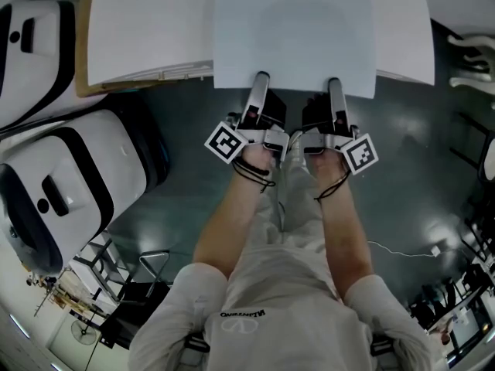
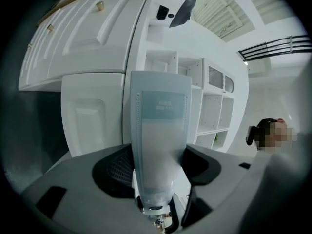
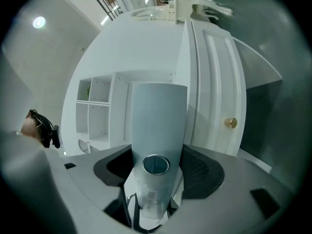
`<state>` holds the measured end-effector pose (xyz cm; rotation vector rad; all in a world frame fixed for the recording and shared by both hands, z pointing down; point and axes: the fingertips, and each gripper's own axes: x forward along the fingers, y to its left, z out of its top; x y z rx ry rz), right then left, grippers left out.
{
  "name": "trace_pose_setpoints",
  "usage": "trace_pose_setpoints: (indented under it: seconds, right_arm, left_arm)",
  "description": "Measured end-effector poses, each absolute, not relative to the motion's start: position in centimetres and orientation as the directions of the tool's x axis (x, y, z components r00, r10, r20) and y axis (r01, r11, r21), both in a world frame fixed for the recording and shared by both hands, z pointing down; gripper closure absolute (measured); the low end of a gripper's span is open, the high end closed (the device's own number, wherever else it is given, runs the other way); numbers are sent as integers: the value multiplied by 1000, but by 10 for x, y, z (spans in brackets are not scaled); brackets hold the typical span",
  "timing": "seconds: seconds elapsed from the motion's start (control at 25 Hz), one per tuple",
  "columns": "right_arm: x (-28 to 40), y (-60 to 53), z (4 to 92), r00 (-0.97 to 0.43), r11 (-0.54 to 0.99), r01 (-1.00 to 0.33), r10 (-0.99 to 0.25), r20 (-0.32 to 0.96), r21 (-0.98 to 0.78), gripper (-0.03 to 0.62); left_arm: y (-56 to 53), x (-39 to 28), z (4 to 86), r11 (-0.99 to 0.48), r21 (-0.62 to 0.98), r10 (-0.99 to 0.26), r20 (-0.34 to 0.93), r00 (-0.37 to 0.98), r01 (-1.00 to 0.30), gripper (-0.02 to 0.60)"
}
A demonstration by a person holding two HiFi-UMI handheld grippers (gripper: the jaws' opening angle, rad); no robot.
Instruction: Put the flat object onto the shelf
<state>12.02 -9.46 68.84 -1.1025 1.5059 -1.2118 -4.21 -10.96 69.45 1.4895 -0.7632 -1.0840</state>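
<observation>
Flat pale-grey rectangular panel [image 1: 294,37] is held by its near edge, lying across the front of a white cabinet top [image 1: 147,29] with that edge jutting out over the dark floor. Whether it rests on the cabinet or hangs just above it cannot be told. The left gripper [image 1: 261,79] and the right gripper [image 1: 334,83] stand side by side on that edge. Each has its two fingers closed onto the panel, with black pads against both sides of it in the gripper views. The white open-compartment shelf unit [image 2: 214,111] stands beyond, beside panelled cabinet doors, and the panel is not yet on it.

The hold looks precarious. Both grips sit on one edge, so the long unsupported far end could sag or lever the smooth panel out of the pads. If the two hands drift out of step the panel may twist, and a tilted leading edge could catch a shelf divider.

A pale label [image 2: 165,105] on the panel carries two lines of faint lettering, too blurred to read. Dark lettering over an oval emblem [image 1: 243,325] on the person's light shirt is upside down and too small to read surely. Each gripper's cube shows only a black-and-white square marker.
</observation>
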Motion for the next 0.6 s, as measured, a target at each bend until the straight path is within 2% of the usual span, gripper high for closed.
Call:
trace_pose_setpoints:
  seconds: [0.24,0.6]
  right_arm:
    - [114,-98,652,-245,188,-96,-956,-160,-977,303]
    - [103,-133,540,-290,259,-58,-929,-232,-964,301]
  left_arm:
    - [-109,-49,658,-245,966,-896,-258,360,83,302]
    - [-131,-59,546,-303,952,-907,-302,295,45,302]
